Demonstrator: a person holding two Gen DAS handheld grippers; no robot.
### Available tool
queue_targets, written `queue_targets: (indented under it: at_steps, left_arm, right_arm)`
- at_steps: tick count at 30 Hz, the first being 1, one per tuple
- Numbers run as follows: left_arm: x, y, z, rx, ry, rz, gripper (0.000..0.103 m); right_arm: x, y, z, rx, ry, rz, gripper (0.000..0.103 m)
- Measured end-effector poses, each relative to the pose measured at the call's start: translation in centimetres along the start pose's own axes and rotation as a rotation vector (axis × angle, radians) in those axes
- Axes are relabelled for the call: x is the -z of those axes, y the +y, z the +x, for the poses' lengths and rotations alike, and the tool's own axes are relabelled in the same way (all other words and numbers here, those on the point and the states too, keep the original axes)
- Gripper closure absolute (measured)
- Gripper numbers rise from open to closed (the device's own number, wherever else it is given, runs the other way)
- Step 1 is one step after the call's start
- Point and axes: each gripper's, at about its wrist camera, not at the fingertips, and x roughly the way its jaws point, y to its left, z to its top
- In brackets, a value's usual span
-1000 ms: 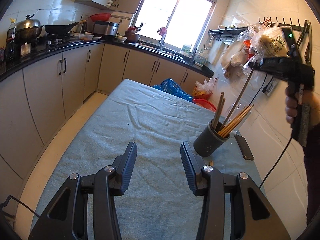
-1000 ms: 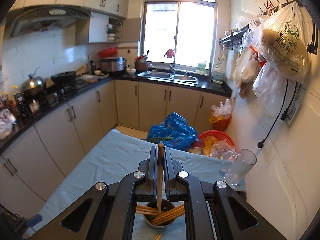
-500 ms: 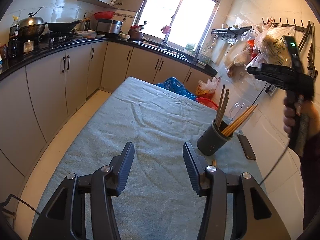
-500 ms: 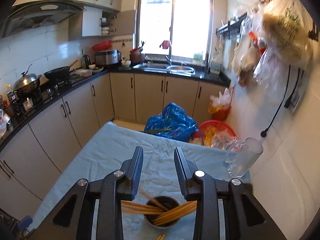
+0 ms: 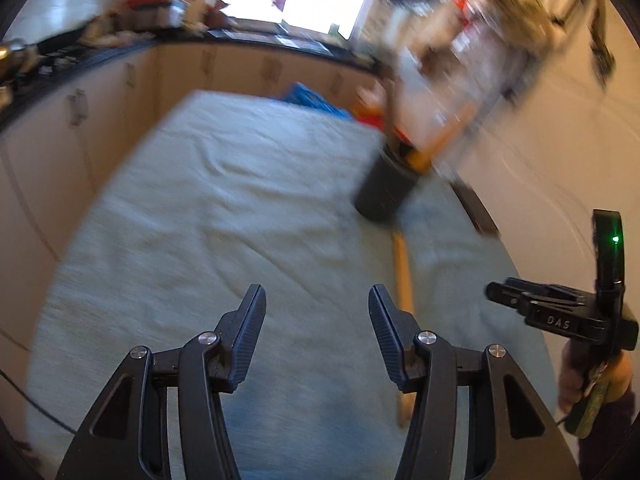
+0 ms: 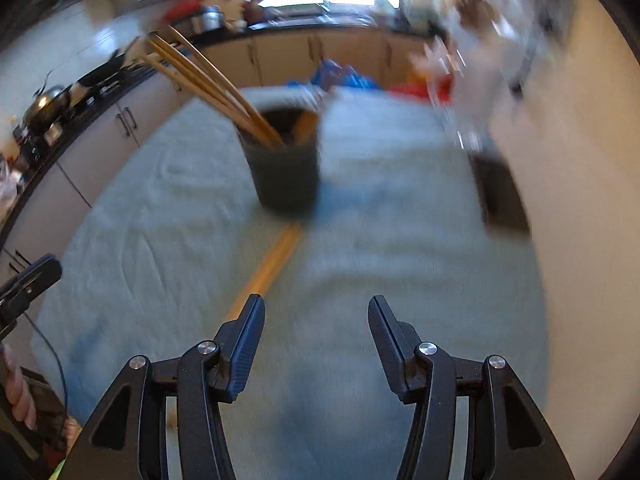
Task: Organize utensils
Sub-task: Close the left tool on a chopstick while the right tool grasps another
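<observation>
The left wrist view, blurred by motion, looks down along the left gripper (image 5: 316, 300) onto a table covered with a pale blue-grey cloth (image 5: 208, 216). Its jaws are opening, about half apart, with only cloth between them. A dark cylindrical holder (image 5: 384, 192) stands upright near the far right edge of the table, with wooden chopsticks (image 5: 432, 148) leaning out of it. A single loose chopstick (image 5: 402, 272) lies flat on the cloth, running from the holder's base back past the gripper's right finger. By the right edge, a person's hand (image 5: 592, 376) grips the handle of the right gripper (image 5: 496, 292).

The right wrist view, also blurred, shows the right gripper (image 6: 316, 312) over the cloth (image 6: 400, 248), jaws opening, roughly half apart, nothing between them. The holder (image 6: 286, 172) stands ahead, chopsticks (image 6: 200, 76) leaning left. The loose chopstick (image 6: 272, 264) lies from the holder's base toward the left finger.
</observation>
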Motion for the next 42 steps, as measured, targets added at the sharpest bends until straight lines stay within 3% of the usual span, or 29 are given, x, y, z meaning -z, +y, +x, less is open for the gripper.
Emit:
queue_targets:
  at_steps: [3,7,11,15,16,17,19,21,23,26,29,34,38,42]
  left_arm:
    - [1.1,-2.3,3.0,0.064,0.093,0.049,0.053]
    - [2.2,-4.8,6.2,0.089,0.17,0.124,0.072]
    - [2.4,-5.8,9.3,0.124,0.253,0.122,0.085]
    - [2.2,-7.8,10.1,0.108,0.295,0.154,0.088]
    - [2.3,-8.4,10.1,0.13,0.309,0.159,0.093]
    - [2.3,-8.9,10.0,0.143,0.307,0.157,0.094]
    - [2.2,-8.8,9.9,0.029,0.268,0.163,0.095]
    - [1.9,-7.4,10.3,-0.018,0.26,0.119,0.096]
    - [1.4,-5.8,10.3,0.002,0.266,0.062,0.098]
    - [0.9,-5.3,9.6,-0.003,0.241,0.055,0.098]
    - [0.6,-6.3,9.6,0.06,0.246,0.073,0.098]
    - [1.0,-9.3,11.8,0.087,0.286,0.142,0.098]
    - [1.0,-10.2,12.6,0.058,0.276,0.183,0.095]
    - [0.6,-8.7,12.4,0.016,0.269,0.124,0.096]
  right_arm:
    - [3.2,-1.9,0.2,-0.037,0.015,0.078,0.045]
    - [5.1,-2.7,-0.4,-0.089,-0.023,0.133,0.045]
    - [5.5,-2.7,-1.2,-0.102,-0.078,0.138,0.045]
    - [6.1,-3.3,-1.4,-0.138,-0.097,0.174,0.045]
    - [6.2,-3.6,-1.3,-0.144,-0.1,0.186,0.045]
    - [6.3,-3.8,-1.3,-0.147,-0.1,0.195,0.045]
    - [6.6,-4.4,-1.1,-0.151,-0.099,0.225,0.045]
    - [7.0,-5.2,-1.1,-0.158,-0.096,0.252,0.045]
    - [7.4,-5.9,-1.0,-0.175,-0.095,0.28,0.045]
    - [7.6,-6.2,-0.8,-0.186,-0.095,0.284,0.045]
    - [7.3,-6.0,-0.4,-0.196,-0.096,0.282,0.045]
    - [7.1,-5.9,-0.1,-0.206,-0.102,0.298,0.045]
    - [7.3,-6.0,-0.2,-0.203,-0.101,0.3,0.045]
    - [7.3,-5.8,-0.1,-0.203,-0.092,0.29,0.045]
